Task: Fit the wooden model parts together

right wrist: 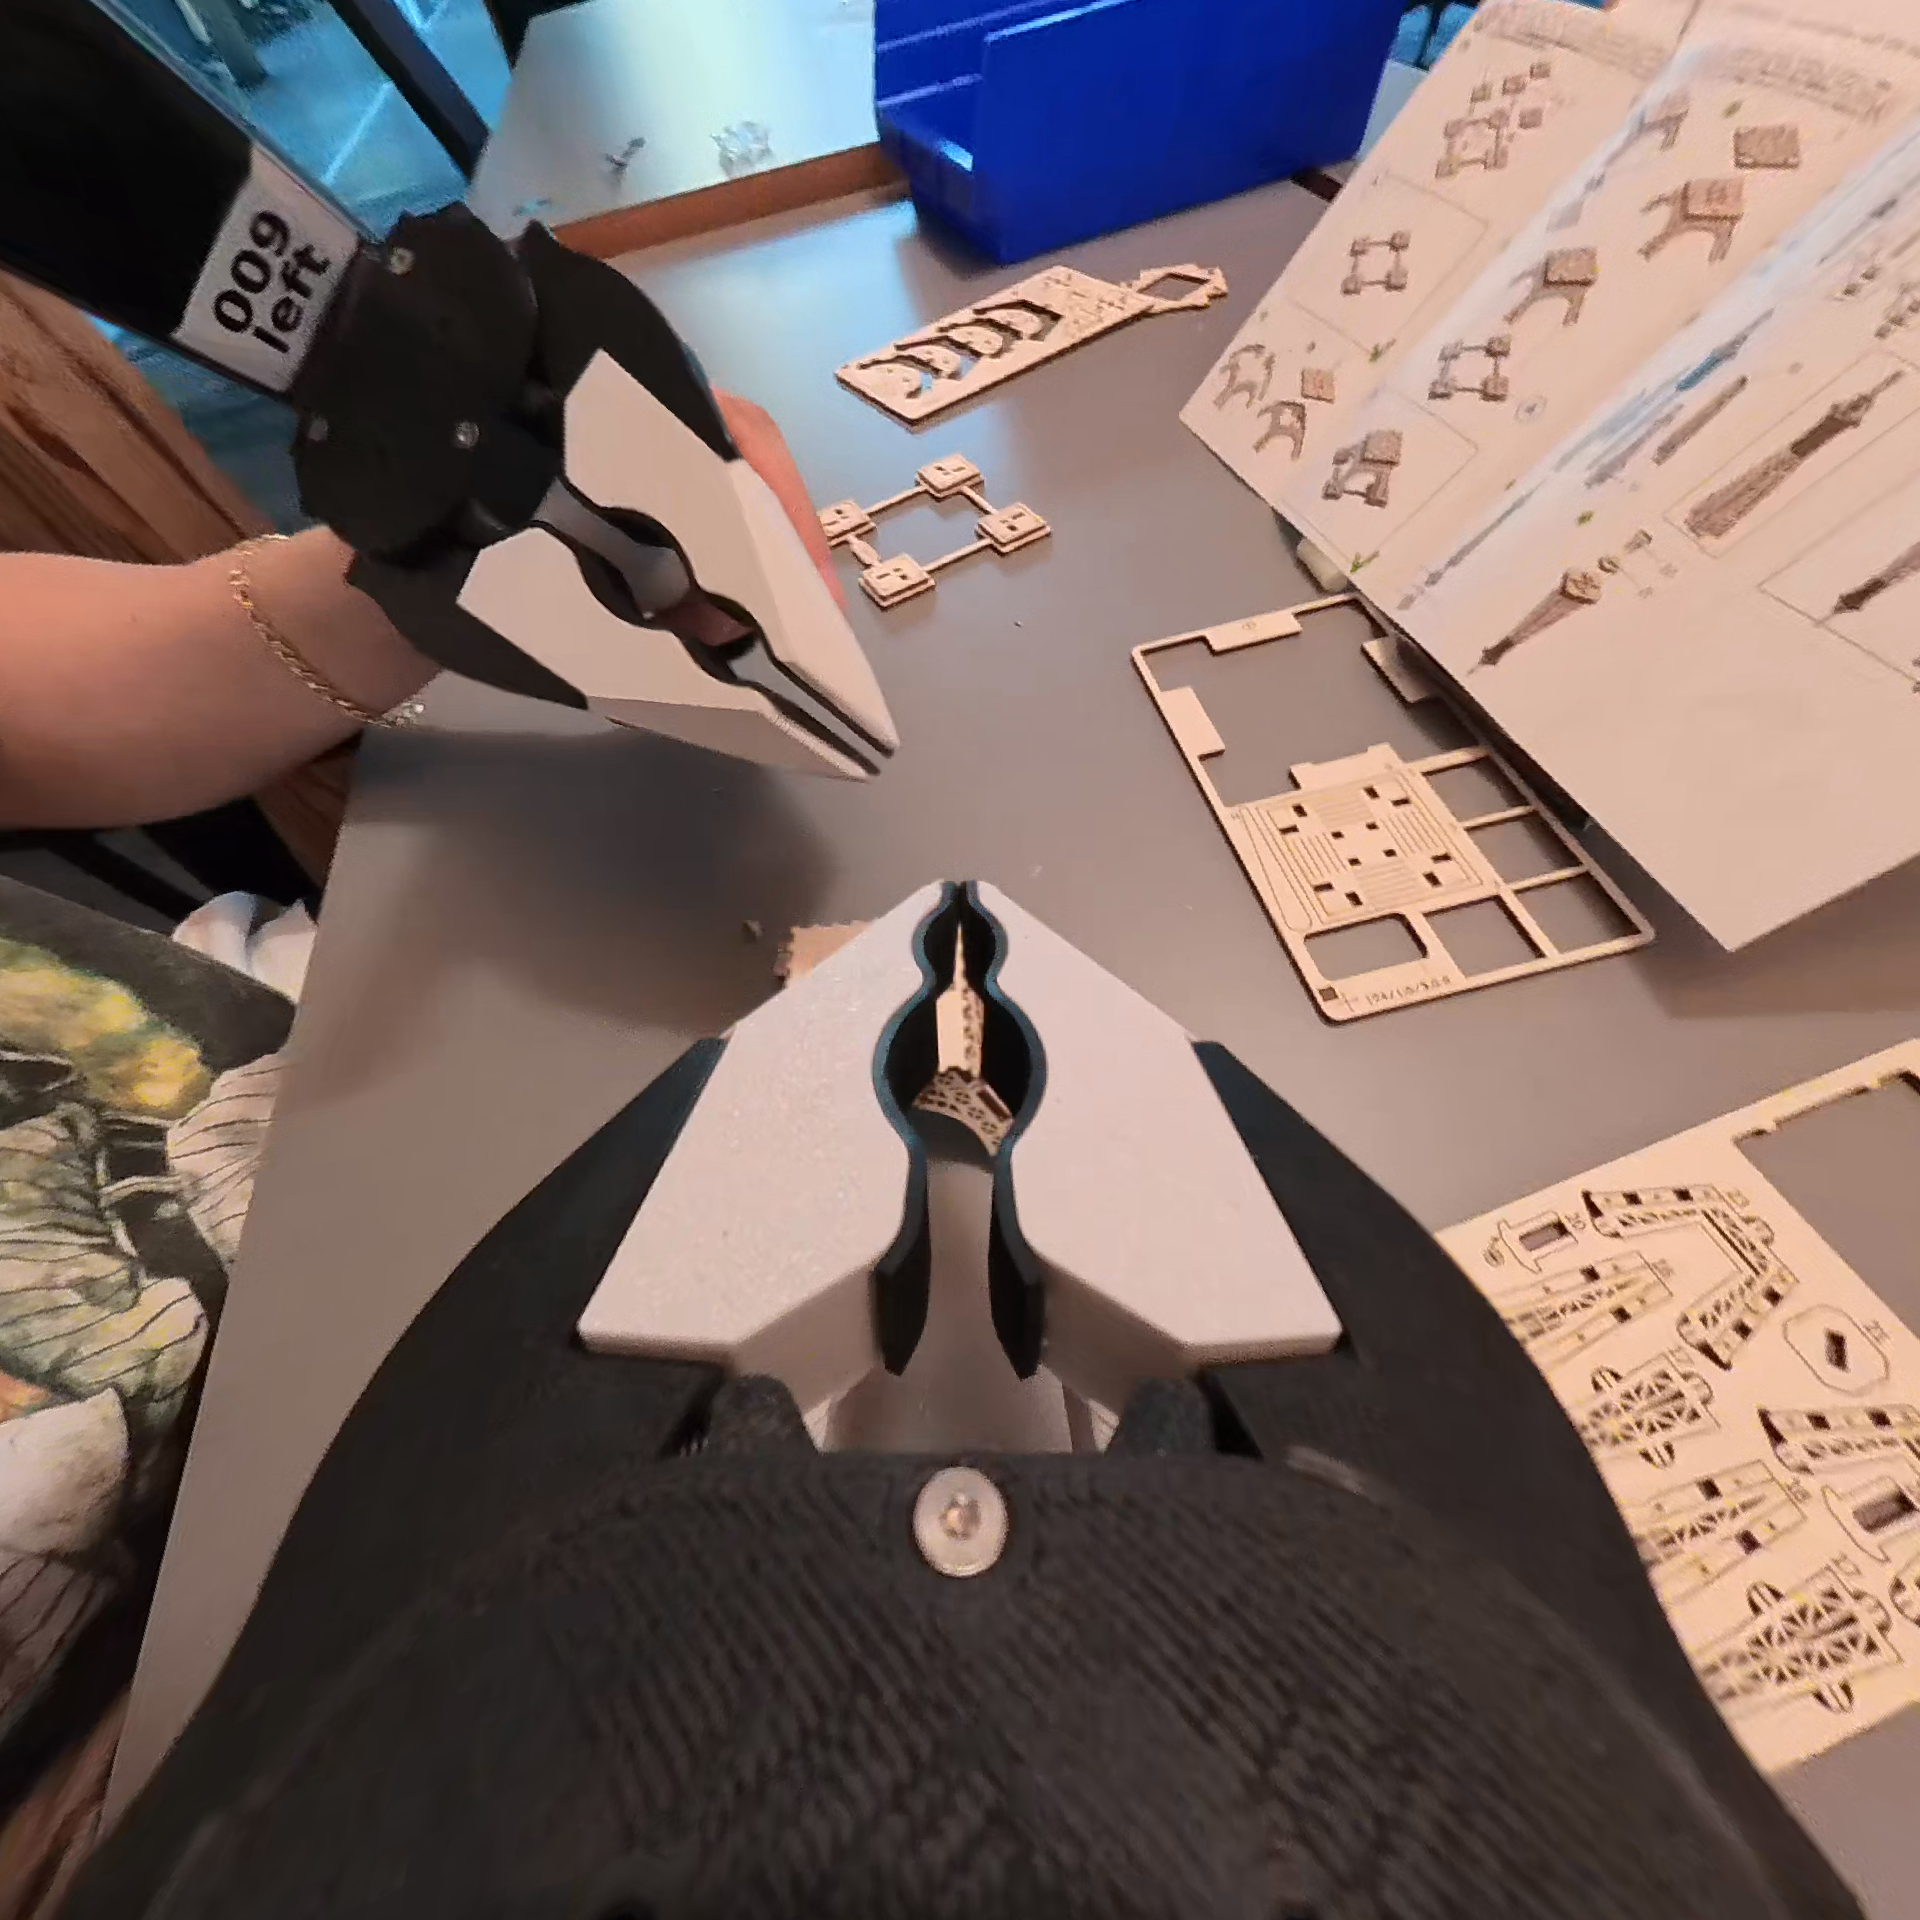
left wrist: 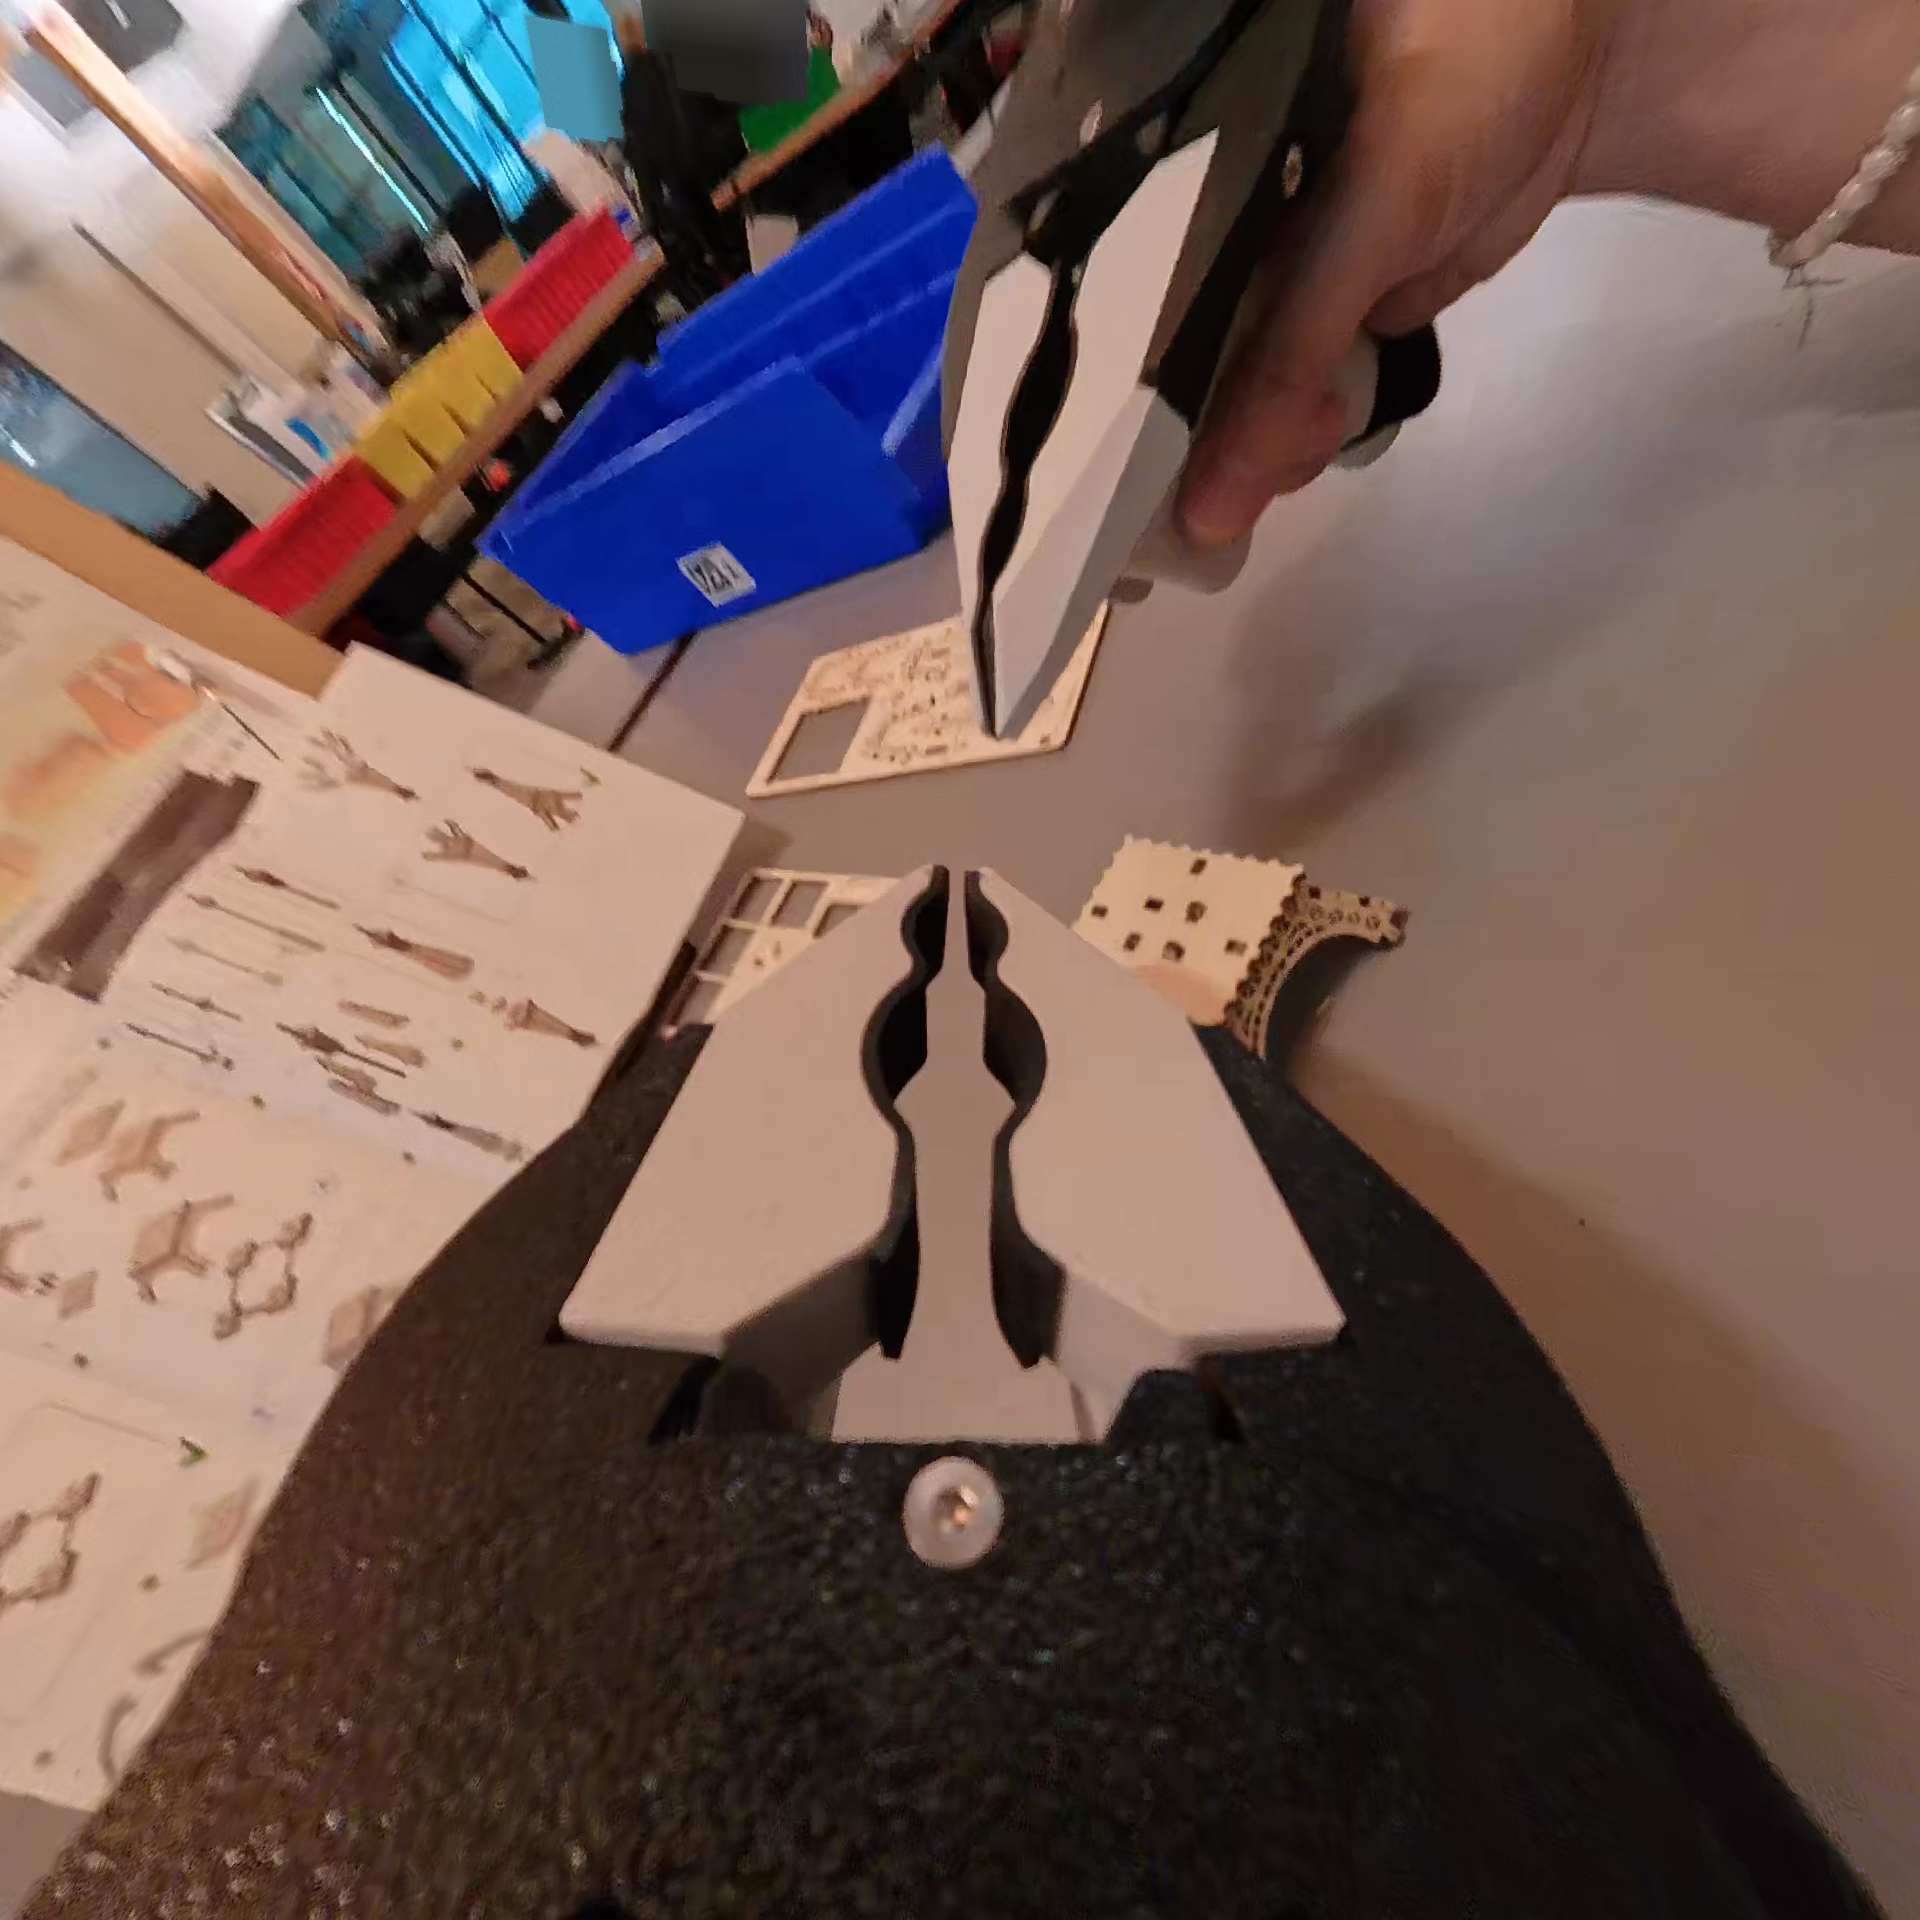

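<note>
My left gripper [left wrist: 956, 878] is shut and empty, low over the grey table; it also shows in the right wrist view [right wrist: 881, 756]. Just right of its tips lies a wooden platform part [left wrist: 1195, 914] with square holes and a lattice arch. My right gripper [right wrist: 961, 888] is shut, with nothing between its tips in the left wrist view [left wrist: 992, 717]. Through the gap between its fingers I see a lattice wooden part [right wrist: 961, 1049], which seems to lie under it. A notched edge [right wrist: 816, 948] sticks out beside its left finger.
Wooden part sheets lie around: a frame sheet [right wrist: 1382, 831], a lattice sheet [right wrist: 1714, 1403], an arch strip [right wrist: 1029, 332], a four-pad square frame [right wrist: 940, 530] and a far sheet [left wrist: 831, 727]. An open instruction booklet [right wrist: 1662, 416] and a blue bin [left wrist: 748, 488] stand at the table's sides. The tips of both grippers are at nearly the same place.
</note>
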`<state>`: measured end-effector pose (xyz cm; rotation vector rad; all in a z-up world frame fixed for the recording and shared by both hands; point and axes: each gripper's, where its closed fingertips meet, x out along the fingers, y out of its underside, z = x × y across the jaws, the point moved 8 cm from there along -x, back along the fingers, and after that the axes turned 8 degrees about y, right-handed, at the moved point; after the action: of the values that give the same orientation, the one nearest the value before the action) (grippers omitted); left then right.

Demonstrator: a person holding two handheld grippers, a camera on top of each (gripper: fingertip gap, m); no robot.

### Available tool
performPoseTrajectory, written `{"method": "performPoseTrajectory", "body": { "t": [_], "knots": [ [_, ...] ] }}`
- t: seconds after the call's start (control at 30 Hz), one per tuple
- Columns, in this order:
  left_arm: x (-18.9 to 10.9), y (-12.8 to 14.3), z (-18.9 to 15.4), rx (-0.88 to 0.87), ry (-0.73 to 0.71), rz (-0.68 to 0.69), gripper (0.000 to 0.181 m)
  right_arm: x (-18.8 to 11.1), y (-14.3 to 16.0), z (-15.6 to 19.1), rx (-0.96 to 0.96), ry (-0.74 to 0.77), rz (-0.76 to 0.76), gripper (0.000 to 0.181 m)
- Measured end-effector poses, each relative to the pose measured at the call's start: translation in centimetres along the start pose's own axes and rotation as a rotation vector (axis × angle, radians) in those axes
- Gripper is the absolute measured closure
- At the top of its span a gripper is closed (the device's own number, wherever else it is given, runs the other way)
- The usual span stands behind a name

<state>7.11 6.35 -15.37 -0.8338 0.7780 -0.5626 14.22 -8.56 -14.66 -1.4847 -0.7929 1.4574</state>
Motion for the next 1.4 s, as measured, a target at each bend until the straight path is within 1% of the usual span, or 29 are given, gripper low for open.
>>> {"method": "performPoseTrajectory", "body": {
  "t": [0.07, 0.17, 0.23, 0.3, 0.37, 0.43, 0.47, 0.53, 0.57, 0.63, 0.7, 0.83, 0.9, 0.97, 1.1, 1.17, 1.23, 1.4],
  "knots": [
    [0.1, 0.9, 0.3, -0.069, 0.017, 0.047, 0.181, 0.0, 0.4, -0.3, 0.018, 0.026, 0.045, 0.181],
    [0.2, 2.3, 0.0, -0.178, 0.096, 0.108, 0.181, 0.3, 1.5, -0.8, -0.022, 0.097, 0.15, 0.181],
    [0.3, 2.8, -0.3, -0.234, 0.132, 0.116, 0.181, 0.5, 2.1, -0.7, -0.033, 0.092, 0.202, 0.181],
    [0.5, 2.8, -0.2, -0.31, 0.135, 0.111, 0.18, 0.6, 2.2, -0.6, -0.026, 0.079, 0.198, 0.178],
    [0.8, 2.6, 0.2, -0.406, 0.135, 0.144, 0.176, 0.6, 2.1, -0.6, 0.009, 0.068, 0.196, 0.168],
    [1.0, 2.4, 0.6, -0.488, 0.144, 0.185, 0.171, 0.3, 2.2, -0.1, 0.037, 0.044, 0.191, 0.142],
    [1.1, 2.3, 0.7, -0.528, 0.157, 0.204, 0.167, 0.2, 2.3, 0.4, 0.017, 0.025, 0.176, 0.132],
    [1.0, 2.1, 0.9, -0.583, 0.178, 0.214, 0.166, 0.1, 2.4, 1.5, -0.063, 0.022, 0.154, 0.116],
    [0.9, 2.0, 0.9, -0.595, 0.189, 0.203, 0.168, 0.3, 2.6, 1.9, -0.105, 0.031, 0.153, 0.114],
    [0.8, 1.9, 1.2, -0.613, 0.19, 0.193, 0.172, 1.0, 2.8, 2.4, -0.15, 0.031, 0.158, 0.113],
    [0.8, 1.8, 1.5, -0.632, 0.169, 0.195, 0.176, 1.8, 2.7, 2.6, -0.142, 0.036, 0.178, 0.113],
    [1.0, 1.6, 0.9, -0.644, 0.159, 0.206, 0.177, 2.9, 3.3, 3.0, -0.201, 0.053, 0.279, 0.113],
    [0.9, 1.8, 0.5, -0.64, 0.148, 0.233, 0.176, 3.3, 3.4, 3.0, -0.218, 0.071, 0.307, 0.118],
    [0.6, 2.0, 0.0, -0.643, 0.134, 0.243, 0.176, 3.6, 3.4, 3.1, -0.234, 0.062, 0.322, 0.127],
    [-0.1, 2.1, -0.5, -0.714, 0.119, 0.196, 0.175, 3.8, 3.4, 3.4, -0.251, 0.043, 0.311, 0.128],
    [-0.4, 2.4, -0.5, -0.774, 0.11, 0.179, 0.17, 3.7, 3.4, 3.4, -0.269, 0.037, 0.296, 0.129],
    [-0.8, 2.8, -0.5, -0.83, 0.112, 0.16, 0.165, 3.5, 3.4, 3.5, -0.331, 0.031, 0.275, 0.129],
    [-1.4, 2.8, -0.4, -0.932, 0.136, 0.071, 0.154, 3.2, 2.7, 3.4, -0.467, 0.129, 0.217, 0.129]
  ]
}}
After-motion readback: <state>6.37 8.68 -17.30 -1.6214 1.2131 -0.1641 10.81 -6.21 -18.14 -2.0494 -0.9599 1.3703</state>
